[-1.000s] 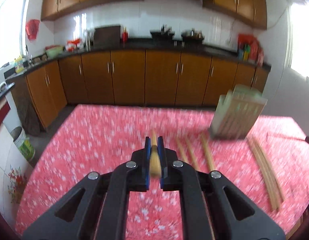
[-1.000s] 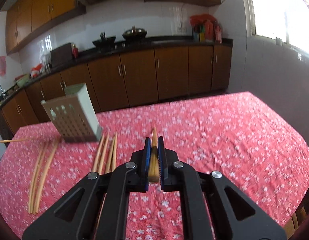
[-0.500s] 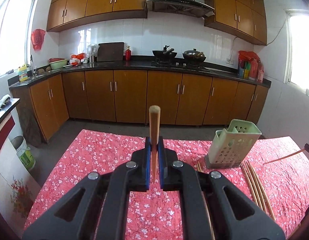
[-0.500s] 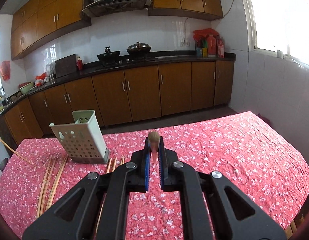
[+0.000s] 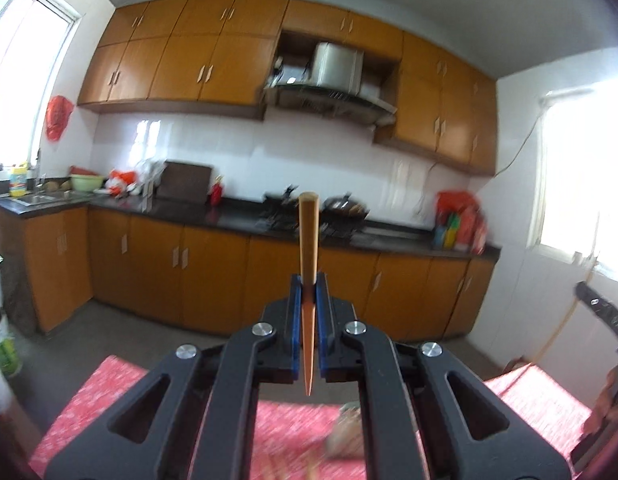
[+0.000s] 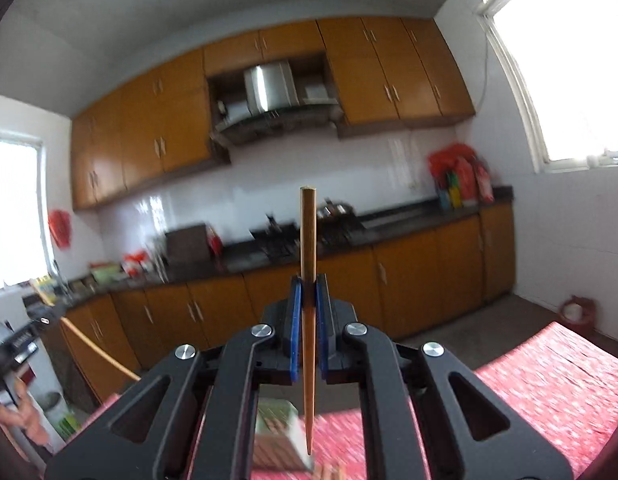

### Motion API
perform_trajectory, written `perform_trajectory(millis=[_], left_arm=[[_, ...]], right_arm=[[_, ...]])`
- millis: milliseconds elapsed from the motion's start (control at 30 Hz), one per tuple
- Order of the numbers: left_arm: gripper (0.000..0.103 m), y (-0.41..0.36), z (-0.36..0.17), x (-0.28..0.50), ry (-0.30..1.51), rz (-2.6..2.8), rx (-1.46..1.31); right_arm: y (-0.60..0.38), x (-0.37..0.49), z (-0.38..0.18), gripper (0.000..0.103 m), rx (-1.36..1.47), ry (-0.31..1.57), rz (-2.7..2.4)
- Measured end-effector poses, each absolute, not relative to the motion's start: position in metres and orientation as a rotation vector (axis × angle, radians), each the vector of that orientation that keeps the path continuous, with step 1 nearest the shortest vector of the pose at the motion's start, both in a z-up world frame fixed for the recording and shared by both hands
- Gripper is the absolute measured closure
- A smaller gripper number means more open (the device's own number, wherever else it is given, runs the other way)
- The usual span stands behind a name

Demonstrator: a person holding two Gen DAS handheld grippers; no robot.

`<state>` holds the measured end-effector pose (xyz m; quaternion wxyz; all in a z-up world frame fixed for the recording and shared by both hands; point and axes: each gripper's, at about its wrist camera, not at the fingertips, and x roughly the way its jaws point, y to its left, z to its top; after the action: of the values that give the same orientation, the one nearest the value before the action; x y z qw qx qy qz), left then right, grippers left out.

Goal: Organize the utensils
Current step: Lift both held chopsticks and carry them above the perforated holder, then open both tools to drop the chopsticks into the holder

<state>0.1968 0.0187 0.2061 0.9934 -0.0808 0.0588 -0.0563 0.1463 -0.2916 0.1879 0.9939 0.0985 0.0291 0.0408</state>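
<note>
My left gripper is shut on a wooden chopstick that stands upright, thick end up, thin tip pointing down. My right gripper is shut on another wooden chopstick, also upright with its thin tip down over the pale green utensil holder, which shows blurred low in the right wrist view. In the left wrist view the holder is a blurred shape under the fingers. Both grippers are raised high above the red floral tablecloth.
The other gripper shows at the right edge of the left wrist view and at the left edge of the right wrist view. Kitchen cabinets and a counter stand behind the table. Loose chopsticks on the cloth are barely visible.
Both grippers have lifted and tilted upward, each still holding its chopstick. The table and holder have dropped to the bottom of both views, and the upper cabinets now fill them.
</note>
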Motion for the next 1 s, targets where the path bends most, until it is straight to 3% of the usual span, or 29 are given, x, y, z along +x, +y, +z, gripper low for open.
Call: perform_trajectory(millis=[233, 567, 767, 833, 933, 1000], left_arm=[[0.095, -0.033, 0.199, 0.231, 0.111, -0.197, -0.145], [0.095, -0.053, 0.131, 0.272, 0.259, -0.233, -0.153], [0.095, -0.054, 0.109, 0.282, 0.320, -0.219, -0.152], [0.092, -0.052, 0.106, 0.281, 0.322, -0.214, -0.151], [0.081, -0.048, 0.108, 0.275, 0.317, -0.199, -0.149], [0.077, -0.044, 0.110, 0.269, 0.310, -0.193, -0.153]], right_arm=[[-0.267, 0.190, 0.170, 0.095, 0.203, 0.018, 0.119], [-0.253, 0.229, 0.104, 0.095, 0.190, 0.203, 0.128], [-0.251, 0.229, 0.092, 0.095, 0.186, 0.260, 0.130], [-0.251, 0.227, 0.092, 0.088, 0.176, 0.270, 0.128], [-0.252, 0.222, 0.096, 0.066, 0.174, 0.267, 0.120], [-0.256, 0.215, 0.100, 0.063, 0.173, 0.255, 0.115]])
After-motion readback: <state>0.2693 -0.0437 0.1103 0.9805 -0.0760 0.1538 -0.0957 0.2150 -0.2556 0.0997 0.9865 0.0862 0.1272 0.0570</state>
